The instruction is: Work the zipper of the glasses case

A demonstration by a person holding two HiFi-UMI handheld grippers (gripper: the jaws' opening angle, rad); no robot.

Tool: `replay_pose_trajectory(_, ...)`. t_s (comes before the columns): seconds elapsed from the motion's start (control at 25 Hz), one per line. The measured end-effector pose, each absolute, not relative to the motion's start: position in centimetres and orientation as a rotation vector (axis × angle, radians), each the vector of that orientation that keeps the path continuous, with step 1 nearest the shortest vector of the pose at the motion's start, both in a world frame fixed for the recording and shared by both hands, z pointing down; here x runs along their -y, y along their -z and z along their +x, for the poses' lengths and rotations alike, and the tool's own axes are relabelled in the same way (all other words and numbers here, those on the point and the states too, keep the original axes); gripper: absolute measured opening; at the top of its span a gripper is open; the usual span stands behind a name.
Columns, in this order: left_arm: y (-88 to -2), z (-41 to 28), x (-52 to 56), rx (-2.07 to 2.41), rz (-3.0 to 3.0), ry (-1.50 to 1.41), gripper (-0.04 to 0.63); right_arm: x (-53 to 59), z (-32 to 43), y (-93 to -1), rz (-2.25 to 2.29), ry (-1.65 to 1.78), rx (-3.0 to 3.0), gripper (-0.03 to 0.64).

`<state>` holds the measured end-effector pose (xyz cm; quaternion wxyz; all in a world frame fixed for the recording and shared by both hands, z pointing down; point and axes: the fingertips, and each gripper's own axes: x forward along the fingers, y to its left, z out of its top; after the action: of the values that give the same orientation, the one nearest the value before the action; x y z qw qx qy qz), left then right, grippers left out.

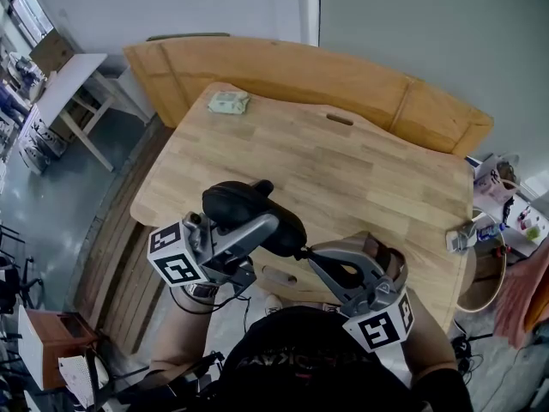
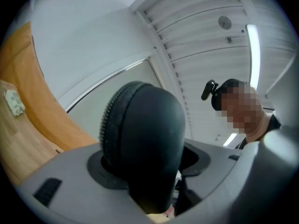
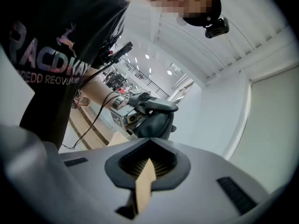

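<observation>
Glasses case (image 1: 240, 202) clamped in left gripper (image 1: 266, 230) jaws; right gripper (image 1: 306, 252) jaws closed at its end, pull unseen

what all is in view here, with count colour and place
glasses case: one, black, in the left gripper's jaws above the table's near edge
table: one, light wood, centre
small item: one, pale green, table's far left corner
wooden board: one, light brown, behind the table
side table: one, white, far left
left gripper: one, grey, jaws shut on the case
right gripper: one, grey, jaws together at the case's end
person's shirt: one, black, bottom of head view
</observation>
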<state>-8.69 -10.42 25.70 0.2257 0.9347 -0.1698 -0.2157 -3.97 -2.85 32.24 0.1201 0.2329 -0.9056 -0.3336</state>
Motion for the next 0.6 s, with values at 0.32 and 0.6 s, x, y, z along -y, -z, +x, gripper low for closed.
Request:
replay_pose_trajectory(0.32,-28.0,-8.1,10.6,0.411,2.477,0.408,0.287,2.2,-4.0,-33.2,0.610,0.996,2.611,0.015)
replay_pose_trajectory(0.6,-30.6,-8.1,10.8,0.325,2.290,0.404,0.288,1.8,-3.8,-32.6,0.579,1.019,2.605,0.015)
